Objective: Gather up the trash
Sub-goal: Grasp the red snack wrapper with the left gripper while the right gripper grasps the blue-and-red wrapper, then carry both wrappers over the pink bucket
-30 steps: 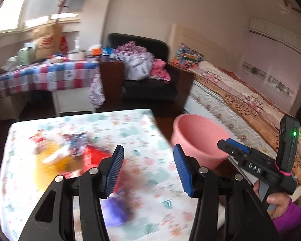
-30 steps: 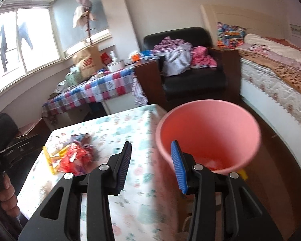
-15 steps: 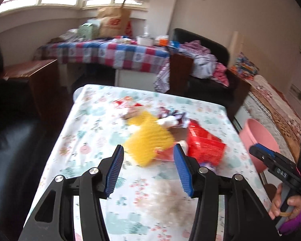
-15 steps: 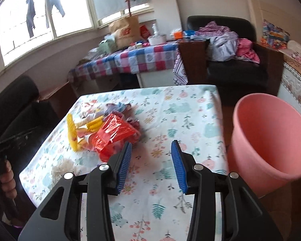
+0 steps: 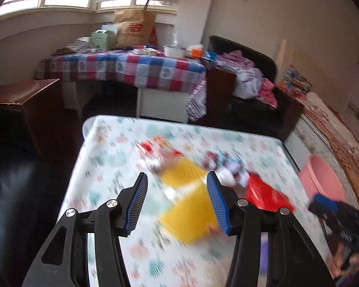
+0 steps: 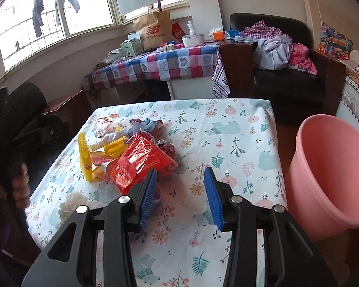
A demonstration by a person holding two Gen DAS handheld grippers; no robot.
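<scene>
Both jaws parted and empty, the left hand-held gripper (image 5: 177, 204) and right hand-held gripper (image 6: 180, 191) hover over the floral surface (image 6: 239, 129); beyond, the trash pile (image 6: 131, 157) (wrappers, yellow mesh) lies left of the pink bucket (image 6: 328, 174).

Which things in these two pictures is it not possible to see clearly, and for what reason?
- Left wrist view: trash pile is smeared by motion blur; single pieces are unreadable.
- Right wrist view: inside of the pink bucket is hidden by its own wall.
- Right wrist view: a purple item is mostly covered by a right gripper finger.
</scene>
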